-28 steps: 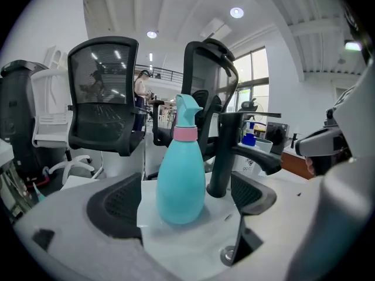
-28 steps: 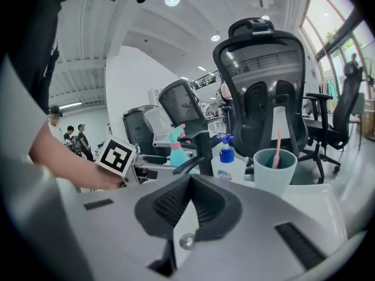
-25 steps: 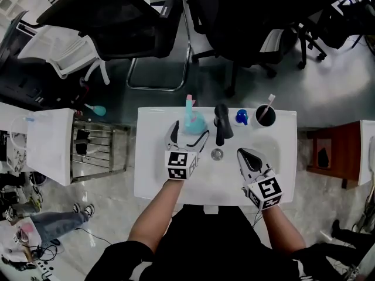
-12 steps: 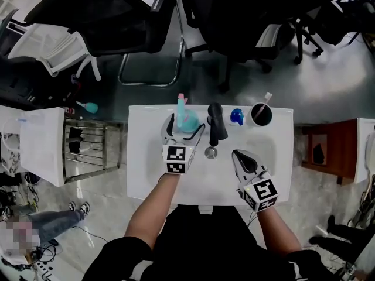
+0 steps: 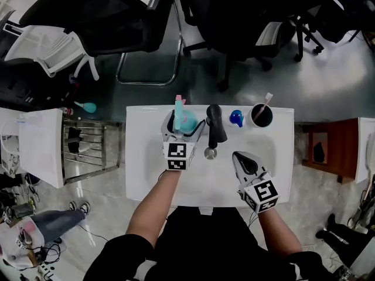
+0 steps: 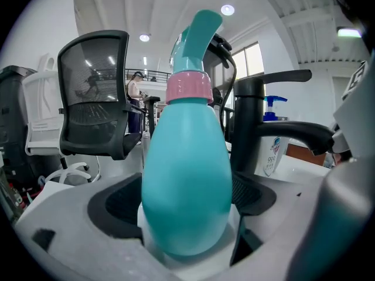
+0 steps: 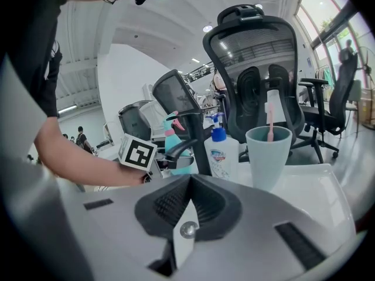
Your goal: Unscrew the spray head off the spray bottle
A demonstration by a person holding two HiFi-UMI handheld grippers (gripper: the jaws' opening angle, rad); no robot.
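A teal spray bottle (image 5: 186, 120) stands at the back left of the white sink (image 5: 146, 168). Its spray head (image 6: 199, 31) is teal above a pink collar (image 6: 188, 86). My left gripper (image 5: 186, 123) is open, and the bottle's round body (image 6: 187, 180) sits between its two jaws, low on the body, filling most of the gap. I see no squeeze on it. My right gripper (image 5: 237, 154) is shut with nothing in it, over the basin to the right of the drain (image 5: 210, 153). In the right gripper view the bottle (image 7: 171, 139) shows behind the left hand.
A black faucet (image 5: 215, 124) rises just right of the bottle. A blue-capped pump bottle (image 5: 237, 117) and a cup with a toothbrush (image 5: 261, 116) stand along the back rim. Office chairs (image 5: 105, 16) sit behind the sink, and a wire rack (image 5: 88, 151) stands to its left.
My left gripper has slid forward and a little down, so the bottle sits deeper between its jaws. The jaw spread looks the same. My right gripper has stayed put.
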